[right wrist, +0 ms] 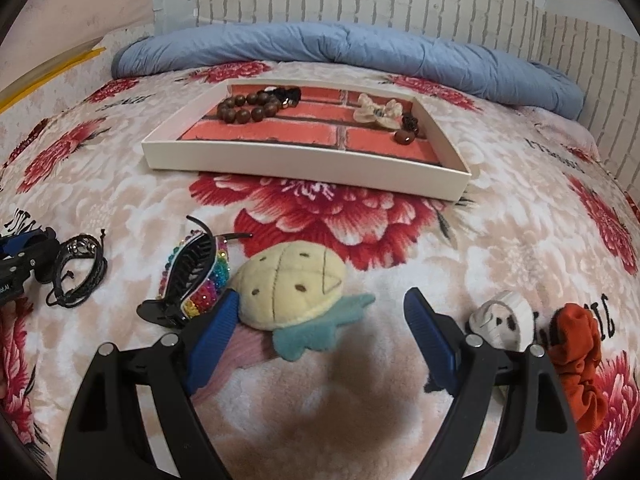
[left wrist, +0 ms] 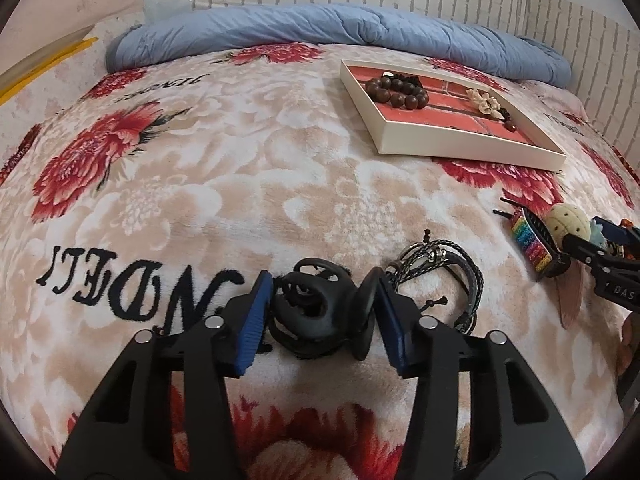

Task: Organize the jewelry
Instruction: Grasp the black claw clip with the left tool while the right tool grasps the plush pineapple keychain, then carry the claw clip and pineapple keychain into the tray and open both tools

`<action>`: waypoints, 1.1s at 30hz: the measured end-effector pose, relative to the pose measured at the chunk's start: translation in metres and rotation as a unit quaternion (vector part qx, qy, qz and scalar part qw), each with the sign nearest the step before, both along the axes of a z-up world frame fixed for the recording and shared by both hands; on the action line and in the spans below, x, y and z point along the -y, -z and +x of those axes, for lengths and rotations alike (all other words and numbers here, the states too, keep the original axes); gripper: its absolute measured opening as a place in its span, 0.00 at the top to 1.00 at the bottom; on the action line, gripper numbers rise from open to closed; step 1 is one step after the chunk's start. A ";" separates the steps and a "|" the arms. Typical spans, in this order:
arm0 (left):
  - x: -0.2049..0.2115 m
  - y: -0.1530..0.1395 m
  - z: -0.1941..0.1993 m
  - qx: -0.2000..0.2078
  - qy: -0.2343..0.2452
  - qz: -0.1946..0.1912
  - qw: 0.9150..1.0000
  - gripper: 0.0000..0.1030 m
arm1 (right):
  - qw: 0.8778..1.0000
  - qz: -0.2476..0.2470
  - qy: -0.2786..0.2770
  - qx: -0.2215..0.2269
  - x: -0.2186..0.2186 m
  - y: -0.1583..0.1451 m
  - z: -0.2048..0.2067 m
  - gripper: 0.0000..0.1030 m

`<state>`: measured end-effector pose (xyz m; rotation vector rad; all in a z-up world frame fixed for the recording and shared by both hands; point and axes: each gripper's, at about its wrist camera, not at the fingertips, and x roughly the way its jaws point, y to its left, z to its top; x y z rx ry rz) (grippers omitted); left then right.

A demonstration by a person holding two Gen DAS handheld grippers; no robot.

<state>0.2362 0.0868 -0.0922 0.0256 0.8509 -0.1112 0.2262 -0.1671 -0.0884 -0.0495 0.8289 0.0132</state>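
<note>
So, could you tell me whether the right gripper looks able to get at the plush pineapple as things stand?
Probably yes: the right gripper is open, the plush pineapple lies between its fingers, and nothing covers it, though the rainbow hair claw lies close beside.
</note>
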 end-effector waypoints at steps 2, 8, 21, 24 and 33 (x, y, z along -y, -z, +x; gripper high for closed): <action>0.000 0.000 0.000 0.000 0.000 0.000 1.000 0.54 | 1.000 0.002 -0.003 -0.002 -0.001 0.001 0.001 0.22; -0.002 -0.001 -0.002 0.002 -0.001 -0.007 1.000 0.55 | 0.999 0.019 -0.031 -0.006 -0.005 0.002 0.001 0.44; -0.007 -0.013 -0.007 0.025 -0.021 0.010 0.999 0.55 | 0.998 0.041 -0.036 0.009 0.000 -0.006 -0.002 0.57; -0.009 -0.016 -0.005 0.026 -0.023 0.011 0.999 0.55 | 0.998 0.042 -0.035 0.014 0.002 -0.009 0.000 0.57; -0.005 -0.038 0.006 0.043 -0.016 -0.002 0.999 0.55 | 0.997 0.052 -0.027 0.047 0.022 -0.038 0.017 0.57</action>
